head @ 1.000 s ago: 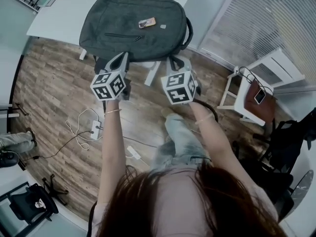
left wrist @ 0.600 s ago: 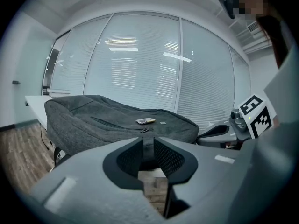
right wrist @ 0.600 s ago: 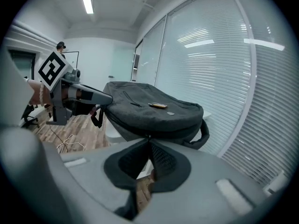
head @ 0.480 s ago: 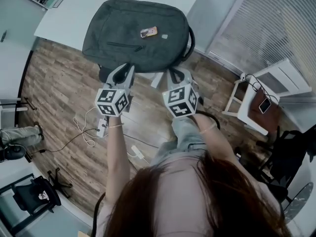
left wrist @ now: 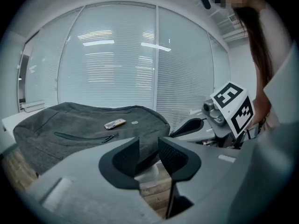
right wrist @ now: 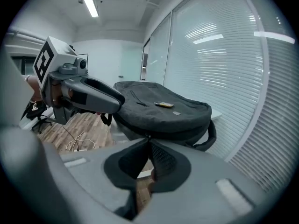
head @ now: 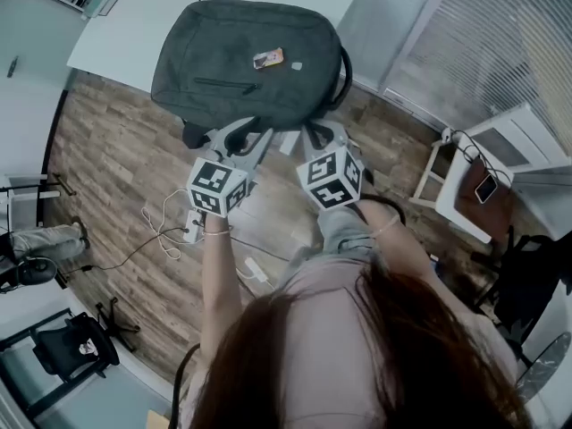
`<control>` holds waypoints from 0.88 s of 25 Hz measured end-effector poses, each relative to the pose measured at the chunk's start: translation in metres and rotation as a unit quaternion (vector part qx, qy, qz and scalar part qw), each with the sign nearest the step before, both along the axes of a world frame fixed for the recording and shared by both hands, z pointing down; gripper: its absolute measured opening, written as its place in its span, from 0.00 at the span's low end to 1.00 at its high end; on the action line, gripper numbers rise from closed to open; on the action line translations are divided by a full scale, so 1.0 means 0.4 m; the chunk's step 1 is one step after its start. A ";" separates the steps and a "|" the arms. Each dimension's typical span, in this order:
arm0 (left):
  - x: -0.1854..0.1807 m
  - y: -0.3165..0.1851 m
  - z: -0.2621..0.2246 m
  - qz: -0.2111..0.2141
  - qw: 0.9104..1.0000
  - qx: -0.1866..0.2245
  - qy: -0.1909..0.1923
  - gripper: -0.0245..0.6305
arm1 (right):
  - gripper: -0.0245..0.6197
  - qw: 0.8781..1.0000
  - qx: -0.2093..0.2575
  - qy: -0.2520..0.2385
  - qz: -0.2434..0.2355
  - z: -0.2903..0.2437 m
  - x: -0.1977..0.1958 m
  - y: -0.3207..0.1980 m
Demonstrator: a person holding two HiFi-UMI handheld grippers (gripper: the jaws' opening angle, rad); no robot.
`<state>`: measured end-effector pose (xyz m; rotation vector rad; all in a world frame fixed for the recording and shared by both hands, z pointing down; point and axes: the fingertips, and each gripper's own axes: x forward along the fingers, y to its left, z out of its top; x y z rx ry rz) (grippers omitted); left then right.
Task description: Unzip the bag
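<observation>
A grey backpack (head: 241, 61) lies flat on a white table (head: 134, 25), with a small orange tag (head: 268, 58) on top and a shut front-pocket zipper (head: 219, 84). My left gripper (head: 243, 137) hangs just off the bag's near edge. Its jaws have just been opening and stand apart with nothing between them (left wrist: 148, 146). My right gripper (head: 315, 132) is shut, its tips pinched together on the near edge of the backpack (right wrist: 159, 111) at the zipper seam (right wrist: 149, 139). What exactly sits between its pads is hidden.
A white stand (head: 474, 190) with a brown top and a phone is at the right. Cables and a power strip (head: 179, 226) lie on the wood floor below the table. An office chair (head: 76, 347) stands at lower left. Window blinds run behind the table.
My left gripper has let go at the bag's near edge, drawn back a little and rolled, and its jaws have opened. The right gripper stays at the edge, still shut.
</observation>
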<state>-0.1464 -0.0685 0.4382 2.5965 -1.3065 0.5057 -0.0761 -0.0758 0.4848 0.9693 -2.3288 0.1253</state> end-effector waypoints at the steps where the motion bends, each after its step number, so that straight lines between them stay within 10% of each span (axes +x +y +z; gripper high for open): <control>1: 0.016 0.000 0.001 0.009 1.000 0.000 -0.008 0.24 | 0.06 1.000 -0.001 0.001 -0.007 0.000 0.000 0.000; 22: 0.119 -0.042 0.072 0.046 0.987 -0.033 -0.148 0.25 | 0.05 0.998 -0.038 -0.011 -0.054 0.005 -0.008 -0.001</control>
